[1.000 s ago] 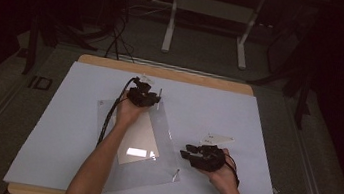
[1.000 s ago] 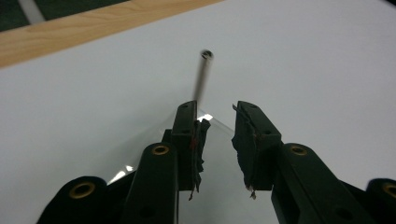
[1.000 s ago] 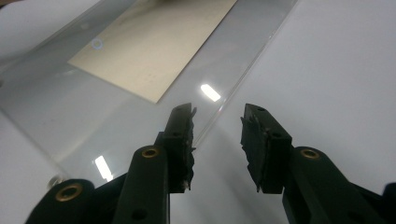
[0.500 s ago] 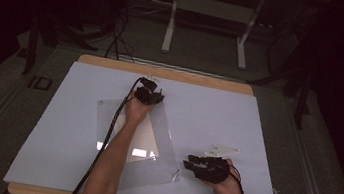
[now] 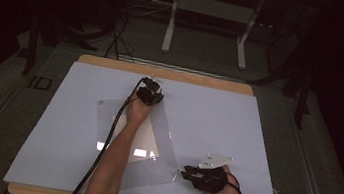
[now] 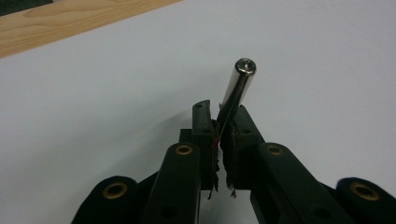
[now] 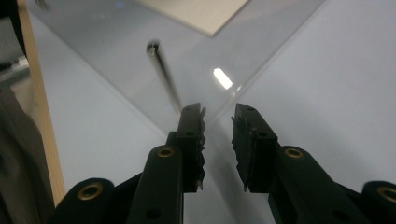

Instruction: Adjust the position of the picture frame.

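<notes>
1. You are carrying the left gripper [image 5: 150,94] farther across the white sheet [image 5: 218,113] than half a second ago; it is now hovering beyond the far corner of the clear plastic sleeve [image 5: 165,149].
2. Its jaws are clenching a slim metal rod [image 6: 238,88], tip pointing toward the table's far edge [image 5: 163,71].
3. You are holding the right gripper [image 5: 190,172] at the sleeve's near right corner, jaws released, a thin rod [image 7: 163,74] blurring beside one jaw.
4. Judged from this, the pale card [image 5: 146,141] inside is awaiting handling.
</notes>
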Demonstrator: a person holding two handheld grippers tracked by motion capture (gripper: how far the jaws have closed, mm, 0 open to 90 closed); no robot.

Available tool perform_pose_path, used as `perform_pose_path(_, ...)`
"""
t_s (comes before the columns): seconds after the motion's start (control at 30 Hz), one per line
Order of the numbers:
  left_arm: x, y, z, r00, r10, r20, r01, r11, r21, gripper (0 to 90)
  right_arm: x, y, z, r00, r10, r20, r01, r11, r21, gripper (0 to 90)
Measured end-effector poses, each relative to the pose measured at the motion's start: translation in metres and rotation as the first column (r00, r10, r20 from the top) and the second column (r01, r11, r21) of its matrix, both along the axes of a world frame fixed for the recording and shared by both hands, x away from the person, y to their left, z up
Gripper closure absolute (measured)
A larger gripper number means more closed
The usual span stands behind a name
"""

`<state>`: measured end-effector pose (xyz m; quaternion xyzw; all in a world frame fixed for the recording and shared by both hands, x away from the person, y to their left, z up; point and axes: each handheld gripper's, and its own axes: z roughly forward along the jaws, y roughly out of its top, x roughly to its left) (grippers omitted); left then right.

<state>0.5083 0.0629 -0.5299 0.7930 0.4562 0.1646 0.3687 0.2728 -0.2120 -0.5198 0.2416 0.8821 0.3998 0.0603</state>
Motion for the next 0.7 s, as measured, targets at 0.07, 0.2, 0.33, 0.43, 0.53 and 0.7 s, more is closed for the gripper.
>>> perform_pose_path(0.07,0.0,0.0,0.0,1.0,0.004,-0.001,-0.004,1.0,0.003,83.6,-0.002,0.0,-0.003,0.9997,0.022,-0.003,-0.023,1.0,-0.016,72.4)
perform_pose_path(0.2,0.0,-0.001,0.0,1.0,0.005,-0.003,-0.005,1.0,0.005,83.7,-0.007,0.001,-0.004,0.997,0.077,-0.004,-0.077,0.997,-0.011,72.7)
perform_pose_path(0.33,-0.001,-0.001,0.0,0.9999,0.012,-0.003,-0.012,0.9999,-0.001,83.5,-0.01,0.006,-0.002,0.9955,0.092,0.023,-0.092,0.996,0.017,71.3)
perform_pose_path(0.43,0.0,-0.001,0.0,0.9999,0.012,-0.003,-0.012,0.9999,0.004,83.6,-0.011,0.012,-0.004,0.9966,0.077,0.029,-0.077,0.997,0.019,73.6)
perform_pose_path(0.53,-0.001,-0.002,0.0,0.9999,0.013,0.0,-0.013,0.9999,0.008,83.6,-0.013,0.022,-0.008,0.997,0.051,0.059,-0.05,0.999,-0.012,81.9)
perform_pose_path(0.7,-0.001,-0.001,0.0,0.9999,0.01,0.004,-0.01,0.9999,0.009,83.8,-0.016,0.027,-0.014,0.9968,0.009,0.079,-0.01,1.0,0.015,82.7)
